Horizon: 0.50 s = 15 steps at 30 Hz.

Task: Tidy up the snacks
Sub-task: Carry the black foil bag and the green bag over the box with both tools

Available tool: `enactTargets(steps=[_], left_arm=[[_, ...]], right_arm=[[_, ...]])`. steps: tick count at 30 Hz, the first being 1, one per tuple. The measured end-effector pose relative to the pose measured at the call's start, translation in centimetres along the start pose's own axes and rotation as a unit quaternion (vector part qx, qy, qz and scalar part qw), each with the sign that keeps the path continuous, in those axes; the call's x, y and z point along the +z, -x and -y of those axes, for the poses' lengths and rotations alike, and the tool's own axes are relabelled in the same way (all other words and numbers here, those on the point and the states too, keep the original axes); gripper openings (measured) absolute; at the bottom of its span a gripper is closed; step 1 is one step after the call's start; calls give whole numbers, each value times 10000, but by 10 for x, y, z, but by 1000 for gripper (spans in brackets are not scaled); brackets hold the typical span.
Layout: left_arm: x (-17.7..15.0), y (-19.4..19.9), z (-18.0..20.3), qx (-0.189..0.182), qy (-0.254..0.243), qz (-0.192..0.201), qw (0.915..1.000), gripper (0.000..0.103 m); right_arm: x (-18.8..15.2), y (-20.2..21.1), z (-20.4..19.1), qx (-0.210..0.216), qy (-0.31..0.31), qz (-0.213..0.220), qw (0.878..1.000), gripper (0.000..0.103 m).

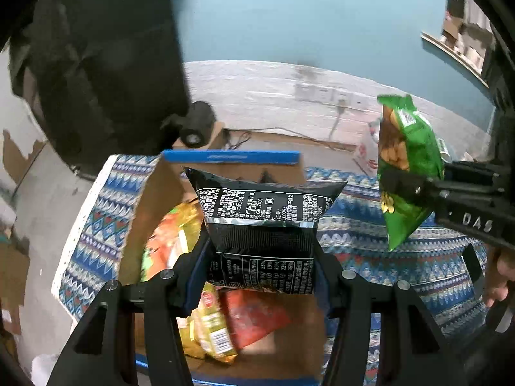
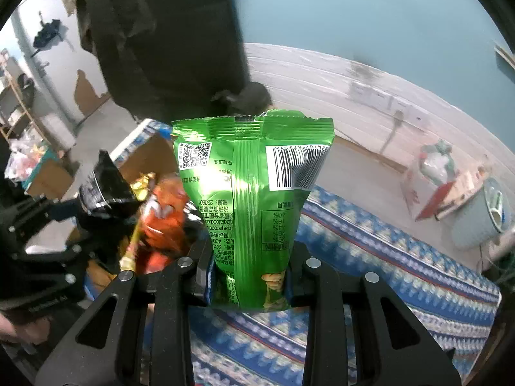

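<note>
My left gripper (image 1: pixel 262 257) is shut on a black snack bag (image 1: pixel 265 222) and holds it above an open cardboard box (image 1: pixel 151 212) with blue edging. Inside the box lie orange, yellow and red snack packets (image 1: pixel 219 321). My right gripper (image 2: pixel 249 276) is shut on a green snack bag (image 2: pixel 251 199), held upright above the patterned blue cloth (image 2: pixel 386 273). The green bag (image 1: pixel 405 167) and right gripper also show at the right of the left wrist view. The black bag (image 2: pixel 106 186) and box packets (image 2: pixel 161 218) show at the left of the right wrist view.
The box stands on a table covered by the blue patterned cloth (image 1: pixel 93 212). A large dark hanging object (image 1: pixel 103 64) is behind the box. A pale bucket (image 2: pixel 482 215) and bagged items (image 2: pixel 441 173) stand on the floor at right. A teal wall is behind.
</note>
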<state>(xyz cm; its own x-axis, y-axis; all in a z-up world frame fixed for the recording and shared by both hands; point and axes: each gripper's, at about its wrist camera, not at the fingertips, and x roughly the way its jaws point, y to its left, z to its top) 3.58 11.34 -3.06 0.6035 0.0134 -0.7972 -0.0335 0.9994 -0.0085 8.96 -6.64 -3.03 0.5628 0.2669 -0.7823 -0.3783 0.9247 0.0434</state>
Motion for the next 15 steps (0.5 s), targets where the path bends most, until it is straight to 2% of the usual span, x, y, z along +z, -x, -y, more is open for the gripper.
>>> enactTargets(steps=[9,15], left_arm=[[-14,-9,-51,247,429,-139,9987,57],[-20,-14,-71,325,669,-244,9969,57]], right_arm=[[25,-32,-45,325,234,-42,9992,29],[33,-52,-64,481,269,-145,9984,29]])
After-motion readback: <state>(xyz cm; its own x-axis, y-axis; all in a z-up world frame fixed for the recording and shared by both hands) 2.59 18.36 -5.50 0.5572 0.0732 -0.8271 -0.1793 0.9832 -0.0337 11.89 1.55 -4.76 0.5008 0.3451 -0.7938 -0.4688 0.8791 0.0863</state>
